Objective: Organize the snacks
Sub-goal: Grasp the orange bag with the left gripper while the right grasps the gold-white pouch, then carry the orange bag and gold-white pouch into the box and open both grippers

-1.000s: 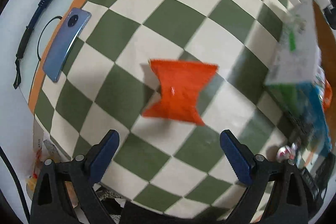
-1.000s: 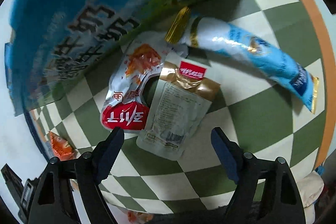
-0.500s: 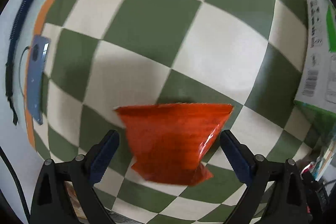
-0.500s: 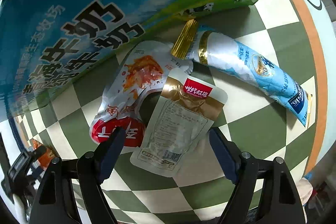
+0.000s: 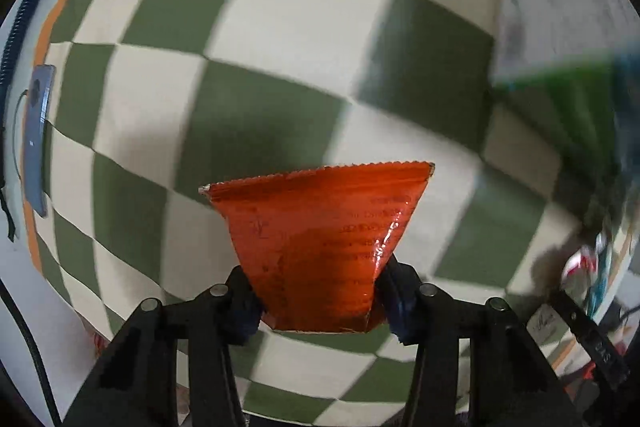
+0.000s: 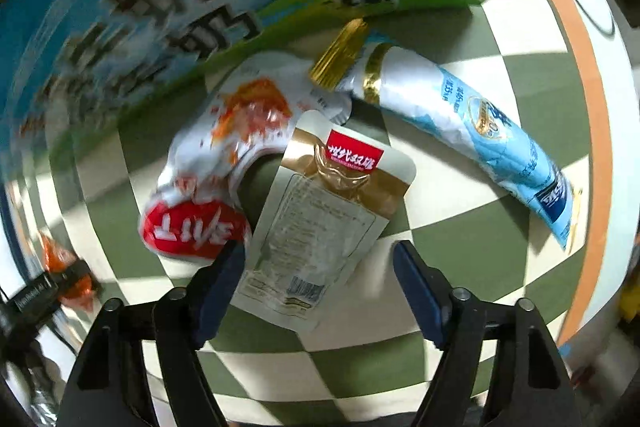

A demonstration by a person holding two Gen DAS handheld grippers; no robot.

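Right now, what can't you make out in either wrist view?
- Left wrist: the box at right is motion-blurred; its print is unreadable.
- Left wrist: the bottom corners of the orange packet sit behind the left gripper fingers.
- Right wrist: the red-and-white pouch is blurred and partly under the gold-top pouch.
- Right wrist: whether the right gripper touches the gold-top pouch.

home table, checked tablecloth (image 5: pixel 288 27), snack packets (image 6: pixel 320 211), phone (image 5: pixel 38 139)
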